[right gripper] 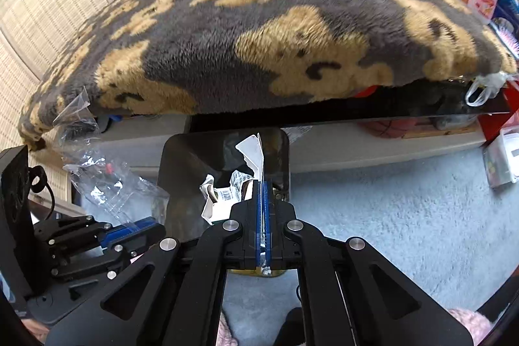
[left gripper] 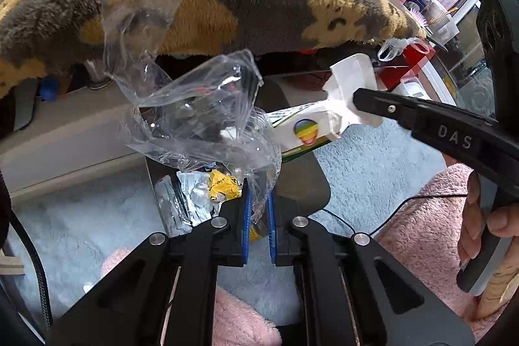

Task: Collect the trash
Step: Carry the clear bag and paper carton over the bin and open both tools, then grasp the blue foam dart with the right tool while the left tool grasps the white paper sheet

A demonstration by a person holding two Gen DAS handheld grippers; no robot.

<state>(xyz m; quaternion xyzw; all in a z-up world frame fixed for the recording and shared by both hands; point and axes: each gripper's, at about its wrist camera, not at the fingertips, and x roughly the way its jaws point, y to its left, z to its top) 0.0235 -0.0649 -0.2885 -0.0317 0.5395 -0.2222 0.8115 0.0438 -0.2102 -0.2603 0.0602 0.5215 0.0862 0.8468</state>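
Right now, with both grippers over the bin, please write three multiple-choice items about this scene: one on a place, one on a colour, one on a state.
1. Where does the black bin stand?
A. On the blanket
B. On the pale carpet, in front of the blanket-covered table
C. On a shelf

2. What colour is the crumpled wrapper inside the bin?
A. Yellow
B. Green
C. Purple

3. What is the state of the left gripper?
A. Open and empty
B. Shut on a spoon
C. Shut on the clear plastic bag

Answers:
1 B: the bin sits on the carpet, below the edge of the brown and tan blanket.
2 A: a yellow wrapper lies among the trash in the bin.
3 C: the film of the bag runs between the closed jaws.
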